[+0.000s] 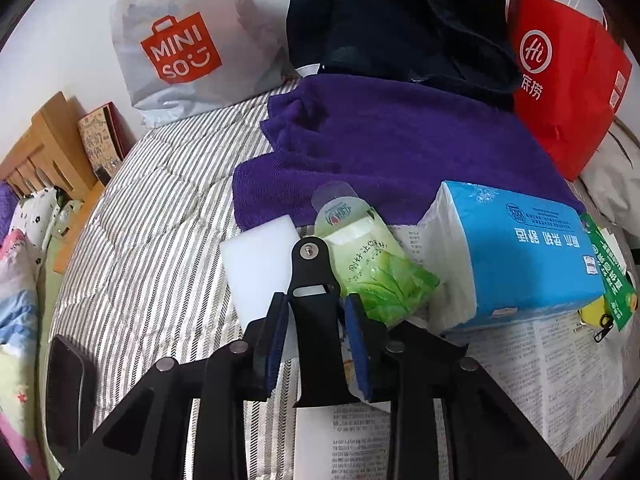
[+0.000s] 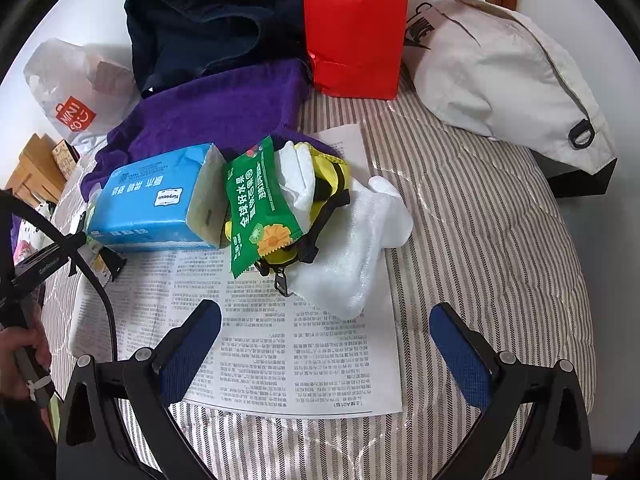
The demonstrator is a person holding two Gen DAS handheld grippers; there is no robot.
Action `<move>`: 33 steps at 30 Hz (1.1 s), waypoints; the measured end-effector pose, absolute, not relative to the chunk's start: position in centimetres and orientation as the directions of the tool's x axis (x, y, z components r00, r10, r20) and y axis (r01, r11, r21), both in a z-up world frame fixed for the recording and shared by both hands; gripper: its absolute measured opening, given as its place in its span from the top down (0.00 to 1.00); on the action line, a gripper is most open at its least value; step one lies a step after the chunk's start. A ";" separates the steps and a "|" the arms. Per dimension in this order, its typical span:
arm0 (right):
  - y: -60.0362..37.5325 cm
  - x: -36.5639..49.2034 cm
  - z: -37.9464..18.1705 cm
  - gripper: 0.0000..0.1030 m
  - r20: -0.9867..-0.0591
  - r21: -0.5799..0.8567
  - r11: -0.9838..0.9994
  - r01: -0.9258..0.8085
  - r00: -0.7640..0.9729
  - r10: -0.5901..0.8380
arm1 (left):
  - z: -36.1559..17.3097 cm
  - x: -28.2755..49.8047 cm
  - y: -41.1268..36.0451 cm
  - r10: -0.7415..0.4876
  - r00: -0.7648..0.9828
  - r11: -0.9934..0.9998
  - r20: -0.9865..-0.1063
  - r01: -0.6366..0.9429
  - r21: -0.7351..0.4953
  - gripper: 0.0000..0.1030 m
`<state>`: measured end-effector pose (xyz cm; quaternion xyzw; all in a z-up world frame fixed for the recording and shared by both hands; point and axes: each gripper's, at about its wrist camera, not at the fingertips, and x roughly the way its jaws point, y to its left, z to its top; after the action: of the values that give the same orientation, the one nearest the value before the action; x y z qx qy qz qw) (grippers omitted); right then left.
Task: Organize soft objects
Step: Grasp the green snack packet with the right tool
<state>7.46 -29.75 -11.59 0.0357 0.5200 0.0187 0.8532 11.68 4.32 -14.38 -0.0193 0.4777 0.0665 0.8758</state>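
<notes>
- Between the pads (image 1: 275, 344) of the left tongs (image 1: 316, 312) stood a black bracket (image 1: 310, 272). The jaws were set narrow about it, but whether the pads pressed on it could not be told.
- The right tongs (image 2: 326, 344) were released, wide apart and empty, above the newspaper (image 2: 280, 360) on the bed (image 2: 480, 240).
- Hazard: a loose hold would probably let the bracket drop onto the white foam block (image 1: 256, 268) just ahead and to the left of the left tongs.
- Hazard: the soft pile just ahead of the right tongs was interleaved. Pulling the white cloth (image 2: 352, 248) would likely drag the green sachet (image 2: 256, 208) and the yellow-and-black pouch (image 2: 326, 178) with it.
- Hazard: a hard pinch would likely crush the blue tissue pack (image 2: 148, 200), ahead and to the left of the right tongs.
- Count of soft items: one blue tissue pack, one green wipes pack (image 1: 384, 280), one foam block, one purple towel (image 1: 400, 148), one sachet, one pouch. The white cloth appeared to be two pieces.
- Count of bags beyond the pile: one white (image 1: 180, 40), one red (image 2: 356, 28), one navy (image 2: 208, 20), one pale (image 2: 512, 72).
</notes>
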 end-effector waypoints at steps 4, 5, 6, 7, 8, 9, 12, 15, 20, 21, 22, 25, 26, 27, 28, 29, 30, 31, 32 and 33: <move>-29.9 7.5 -11.6 0.00 -0.884 0.085 0.996 0.014 0.463 0.068 | -14.4 11.6 4.2 0.112 0.544 0.990 -0.831 -0.136 0.044 0.77; -30.0 7.5 -11.5 0.00 -0.883 0.087 0.996 0.016 0.465 0.070 | -14.3 11.5 4.5 0.099 0.548 0.990 -0.831 -0.136 0.028 0.77; -30.1 7.4 -11.4 0.00 -0.881 0.090 0.996 0.019 0.468 0.070 | -14.1 11.4 4.8 0.079 0.548 0.991 -0.833 -0.135 0.005 0.77; -30.2 7.4 -11.3 0.00 -0.879 0.091 0.996 0.019 0.471 0.071 | -13.9 11.2 5.1 0.066 0.551 0.991 -0.832 -0.136 -0.011 0.77; -30.2 7.4 -11.2 0.00 -0.876 0.092 0.996 0.019 0.476 0.072 | -13.7 11.1 5.3 0.054 0.552 0.990 -0.832 -0.136 -0.026 0.77; -30.2 7.4 -11.0 0.00 -0.873 0.094 0.995 0.018 0.482 0.073 | -13.5 11.1 5.4 0.044 0.555 0.990 -0.830 -0.135 -0.038 0.77; -30.1 7.5 -10.7 0.00 -0.867 0.089 0.996 0.011 0.493 0.072 | -13.0 10.7 5.5 0.042 0.566 0.990 -0.823 -0.134 -0.041 0.77; -30.1 7.9 -10.6 0.00 -0.861 0.096 0.995 0.005 0.502 0.080 | -12.4 10.3 5.5 0.031 0.576 0.990 -0.817 -0.128 -0.053 0.77; -29.9 9.3 -10.6 0.00 -0.848 0.143 0.990 -0.020 0.512 0.133 | -11.8 10.4 5.2 0.015 0.583 0.992 -0.812 -0.110 -0.061 0.77; -29.7 9.6 -10.7 0.01 -0.846 0.142 0.989 -0.025 0.515 0.135 | -11.8 10.4 5.2 0.013 0.586 0.992 -0.810 -0.110 -0.064 0.77; -29.3 10.0 -10.8 0.01 -0.846 0.133 0.991 -0.032 0.518 0.130 | -11.8 10.5 5.1 0.008 0.585 0.992 -0.811 -0.105 -0.066 0.77; -28.1 11.0 -10.9 0.04 -0.834 0.098 0.993 -0.071 0.538 0.120 | -11.8 10.6 5.2 0.003 0.585 0.992 -0.811 -0.103 -0.070 0.77; -27.6 11.2 -10.9 0.04 -0.829 0.086 0.992 -0.088 0.546 0.120 | -11.8 10.7 5.2 0.002 0.585 0.992 -0.811 -0.103 -0.071 0.77; -26.9 11.5 -10.8 0.05 -0.819 0.068 0.991 -0.119 0.560 0.124 | -11.8 10.7 5.2 0.002 0.587 0.992 -0.810 -0.104 -0.073 0.77; -26.4 11.7 -10.8 0.06 -0.814 0.053 0.989 -0.137 0.568 0.122 | -11.8 10.8 5.3 -0.002 0.587 0.992 -0.810 -0.103 -0.077 0.77; -25.7 12.0 -10.9 0.09 -0.811 0.028 0.987 -0.159 0.574 0.115 | -11.8 10.9 5.4 -0.005 0.585 0.992 -0.811 -0.102 -0.079 0.77; -25.1 12.3 -11.1 0.11 -0.807 0.001 0.983 -0.183 0.581 0.109 | -11.9 10.9 5.4 -0.007 0.585 0.992 -0.811 -0.101 -0.081 0.77; -24.8 12.5 -11.4 0.13 -0.808 -0.020 0.981 -0.194 0.581 0.098 | -11.9 10.9 5.5 -0.011 0.585 0.991 -0.811 -0.101 -0.086 0.77; -24.3 13.0 -11.9 0.20 -0.815 -0.053 0.977 -0.208 0.574 0.077 | -11.9 11.0 5.6 -0.013 0.586 0.991 -0.810 -0.102 -0.090 0.77; -24.0 13.2 -12.3 0.30 -0.820 -0.073 0.972 -0.222 0.568 0.068 | -12.0 11.0 5.7 -0.017 0.584 0.990 -0.811 -0.101 -0.094 0.77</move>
<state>13.20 -24.03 -12.33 -0.0838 0.4576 0.0821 0.8814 11.05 5.69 -12.01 -0.0653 0.4553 0.0237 0.8877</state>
